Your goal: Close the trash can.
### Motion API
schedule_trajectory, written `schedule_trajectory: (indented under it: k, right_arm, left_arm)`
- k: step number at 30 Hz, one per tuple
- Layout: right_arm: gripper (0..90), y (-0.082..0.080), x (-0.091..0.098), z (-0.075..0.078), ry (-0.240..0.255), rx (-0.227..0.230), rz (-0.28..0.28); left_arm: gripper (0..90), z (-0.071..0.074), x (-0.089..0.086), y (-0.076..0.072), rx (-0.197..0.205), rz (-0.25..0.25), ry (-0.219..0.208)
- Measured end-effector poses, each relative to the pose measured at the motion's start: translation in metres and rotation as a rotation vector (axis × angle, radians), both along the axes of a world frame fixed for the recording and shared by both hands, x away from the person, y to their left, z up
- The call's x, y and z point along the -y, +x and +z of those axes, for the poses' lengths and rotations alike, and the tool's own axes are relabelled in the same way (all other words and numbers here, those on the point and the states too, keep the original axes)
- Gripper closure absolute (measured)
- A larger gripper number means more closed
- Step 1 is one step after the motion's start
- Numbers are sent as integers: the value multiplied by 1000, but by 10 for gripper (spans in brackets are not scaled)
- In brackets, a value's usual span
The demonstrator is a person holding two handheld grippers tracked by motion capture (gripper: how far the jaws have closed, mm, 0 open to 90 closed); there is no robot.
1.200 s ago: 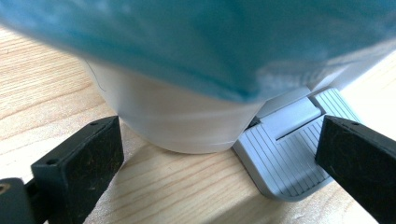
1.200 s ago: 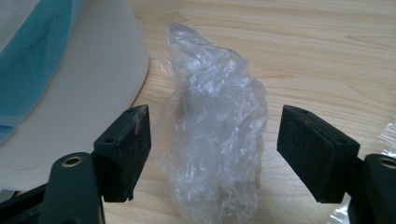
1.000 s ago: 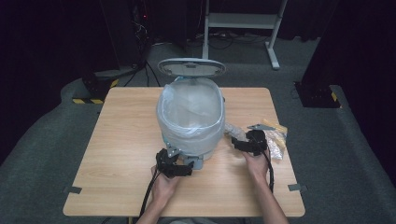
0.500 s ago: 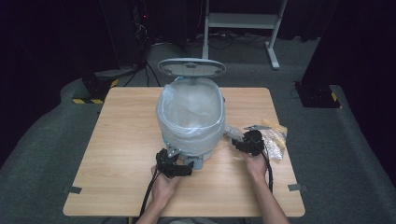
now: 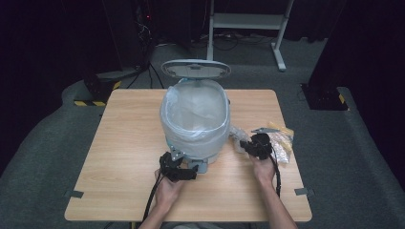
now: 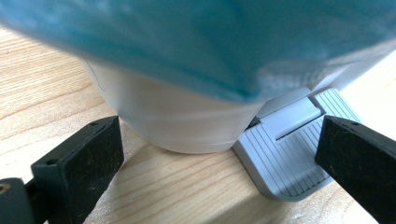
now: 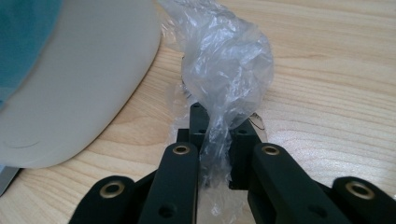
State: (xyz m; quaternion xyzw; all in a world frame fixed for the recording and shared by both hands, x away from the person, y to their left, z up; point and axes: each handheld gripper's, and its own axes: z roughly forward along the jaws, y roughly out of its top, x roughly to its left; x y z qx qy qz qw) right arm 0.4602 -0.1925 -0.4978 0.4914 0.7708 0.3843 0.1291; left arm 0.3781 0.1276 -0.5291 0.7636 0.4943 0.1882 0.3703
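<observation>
A wooden table [image 5: 124, 157] carries a lidded pedal bin [image 5: 195, 119] at its middle. Near the right edge, the right tongs [image 5: 248, 145] have just been closing and now pinch a crumpled clear plastic wrapper [image 7: 224, 79]. The left tongs [image 5: 180, 164] stand spread around the bin's pedal [image 6: 289, 154].

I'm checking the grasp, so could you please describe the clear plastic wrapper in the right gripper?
The clear plastic wrapper is thin, crinkled and see-through, bunched into a loose wad. It stands up from the wooden table beside the white bin. Its lower end is pinched between the jaws of the right gripper, which have just been closing.
</observation>
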Motion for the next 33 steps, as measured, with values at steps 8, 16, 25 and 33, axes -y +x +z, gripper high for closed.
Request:
schedule_trajectory:
  k: [8,16,25,33]
  right_arm:
    - [847,-12,3,14,13,26,36]
    - [848,-28,12,30,32,52,65]
    - [850,-40,20,45,73,63,81]
    - [850,-45,23,48,86,67,92]
  left_arm:
    - [11,0,0,0,-10,-1,-6]
    - [8,0,0,1,-13,-3,-7]
    - [7,0,-1,2,-14,-5,-7]
    - [7,0,-1,3,-17,-7,-9]
